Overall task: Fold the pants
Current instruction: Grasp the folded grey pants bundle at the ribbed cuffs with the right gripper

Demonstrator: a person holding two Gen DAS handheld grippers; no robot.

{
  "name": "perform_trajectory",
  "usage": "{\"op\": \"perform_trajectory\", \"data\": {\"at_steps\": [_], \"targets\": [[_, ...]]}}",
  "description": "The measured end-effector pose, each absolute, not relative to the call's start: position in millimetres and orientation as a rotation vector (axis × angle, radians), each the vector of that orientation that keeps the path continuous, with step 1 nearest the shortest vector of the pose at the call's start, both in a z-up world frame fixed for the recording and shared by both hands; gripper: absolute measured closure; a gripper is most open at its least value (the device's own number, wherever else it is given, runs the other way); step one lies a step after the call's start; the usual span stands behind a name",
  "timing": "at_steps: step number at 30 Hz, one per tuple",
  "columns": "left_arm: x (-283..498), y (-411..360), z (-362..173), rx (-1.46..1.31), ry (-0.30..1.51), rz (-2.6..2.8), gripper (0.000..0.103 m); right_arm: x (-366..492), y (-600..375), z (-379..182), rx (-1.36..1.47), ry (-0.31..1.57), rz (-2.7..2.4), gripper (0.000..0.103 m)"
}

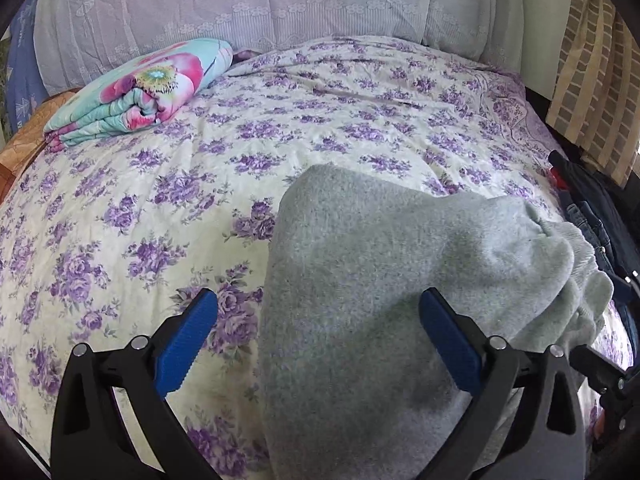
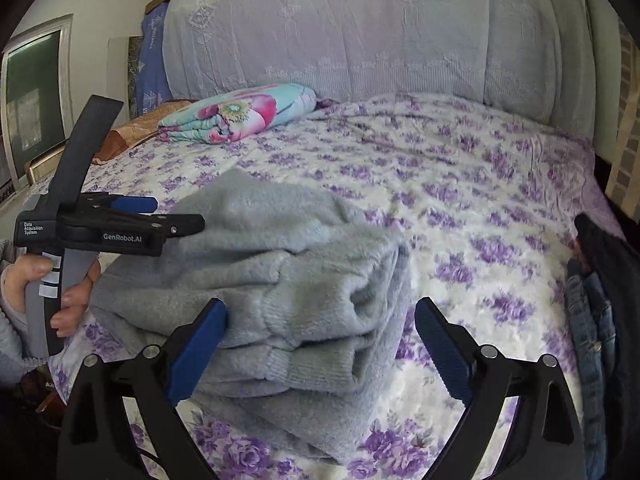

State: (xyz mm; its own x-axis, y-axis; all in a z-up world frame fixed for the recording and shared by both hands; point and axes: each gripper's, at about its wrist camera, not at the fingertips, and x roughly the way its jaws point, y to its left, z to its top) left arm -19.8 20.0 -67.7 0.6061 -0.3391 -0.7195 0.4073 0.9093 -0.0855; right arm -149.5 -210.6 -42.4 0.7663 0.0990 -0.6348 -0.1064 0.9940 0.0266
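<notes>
My bed's floral bedspread (image 1: 140, 200), cream with purple roses, runs to a lace-draped headboard (image 2: 360, 40). The fuzzy grey pants (image 2: 280, 272) lie folded in thick layers on it. My left gripper (image 1: 316, 340) and right gripper (image 2: 320, 344) both gape, gripping nothing.

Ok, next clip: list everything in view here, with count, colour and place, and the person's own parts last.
grey pants: one, grey fleece, folded in a stack on the near part of the bed
bedspread: one, cream with purple flowers, covers the bed
folded quilt: one, turquoise with pink flowers, far left of the bed
lace cover: one, pale lilac, draped behind the bed
jeans pile: blue denim and dark cloth, count unclear, right edge of the bed
left claw: blue pads, open over the pants' left edge
right claw: blue pads, open, pants between them
hand: one, holding the left claw's handle
</notes>
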Motion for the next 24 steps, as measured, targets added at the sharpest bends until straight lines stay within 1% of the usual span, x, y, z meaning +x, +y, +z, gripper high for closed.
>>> {"op": "perform_trajectory", "data": {"at_steps": [3, 5, 6, 13, 18, 21, 24], "targets": [[-17.1, 21.1, -83.4, 0.065, 0.844, -0.448, 0.004, -140.3, -230.4, -75.4, 0.184, 0.795, 0.169, 0.004], [-17.6, 24.2, -89.7, 0.028, 0.843, -0.454, 0.004, -136.4, -244.3, -91.8, 0.326, 0.828, 0.231, 0.003], [-18.4, 25.8, -91.1, 0.014, 0.842, -0.457, 0.004, -134.8, -246.6, -94.1, 0.352, 0.836, 0.251, 0.003], [-16.1, 39.1, -92.8, -0.085, 0.876, -0.501, 0.004, -138.5, -244.8, -93.8, 0.366, 0.816, 0.264, 0.003], [-35.3, 58.4, -88.9, -0.116, 0.894, -0.547, 0.005, -147.6, -250.7, -91.5, 0.402, 0.791, 0.265, 0.004], [-45.9, 69.7, -93.8, -0.129, 0.931, -0.578, 0.005, -150.8, -252.1, -91.1, 0.419, 0.789, 0.264, 0.004], [-46.1, 83.7, -104.6, -0.223, 0.984, -0.615, 0.005, -155.0, -255.4, -91.7, 0.451, 0.783, 0.277, 0.004]]}}
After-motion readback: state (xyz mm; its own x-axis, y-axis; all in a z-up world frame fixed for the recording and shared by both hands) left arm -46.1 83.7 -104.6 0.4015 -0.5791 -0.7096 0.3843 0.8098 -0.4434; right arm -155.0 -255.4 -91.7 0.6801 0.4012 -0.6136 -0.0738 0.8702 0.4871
